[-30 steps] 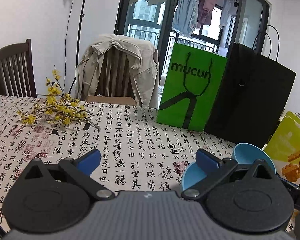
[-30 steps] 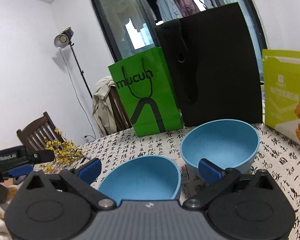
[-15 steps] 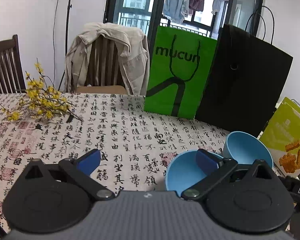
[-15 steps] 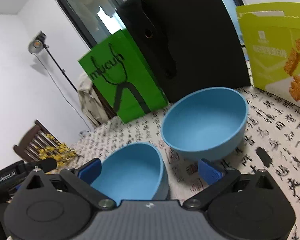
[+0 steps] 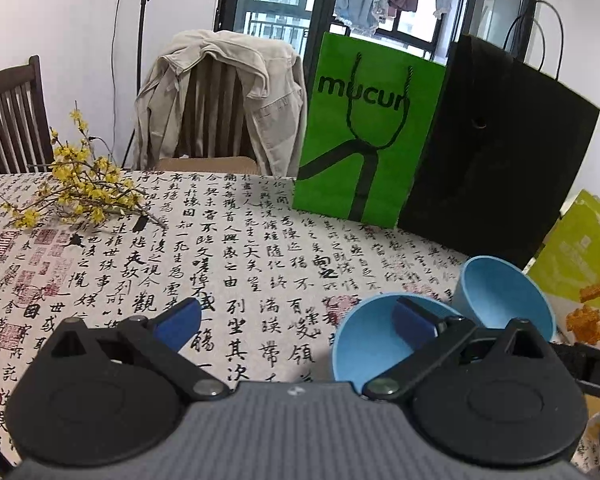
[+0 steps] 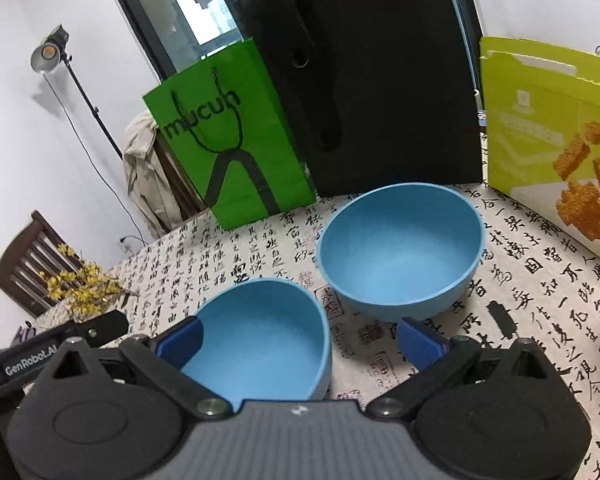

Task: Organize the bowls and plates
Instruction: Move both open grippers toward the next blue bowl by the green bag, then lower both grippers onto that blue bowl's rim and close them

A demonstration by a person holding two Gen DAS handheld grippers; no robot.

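Observation:
Two light blue bowls stand upright side by side on the calligraphy-print tablecloth. In the right wrist view the near bowl lies between the wide-apart fingers of my right gripper, which is open, with its left finger at the bowl's left rim. The far bowl sits just beyond it. In the left wrist view my left gripper is open and holds nothing. Its right finger overlaps the near bowl, and the far bowl is behind it to the right.
A green paper bag and a black bag stand at the back of the table. A yellow-green snack box is on the right. Yellow flower sprigs lie far left. A chair draped with a jacket stands behind.
The right gripper has come up and tilted down over the bowls, with the near bowl now between its fingers. The left gripper has shifted right toward the near bowl. Both stay open.

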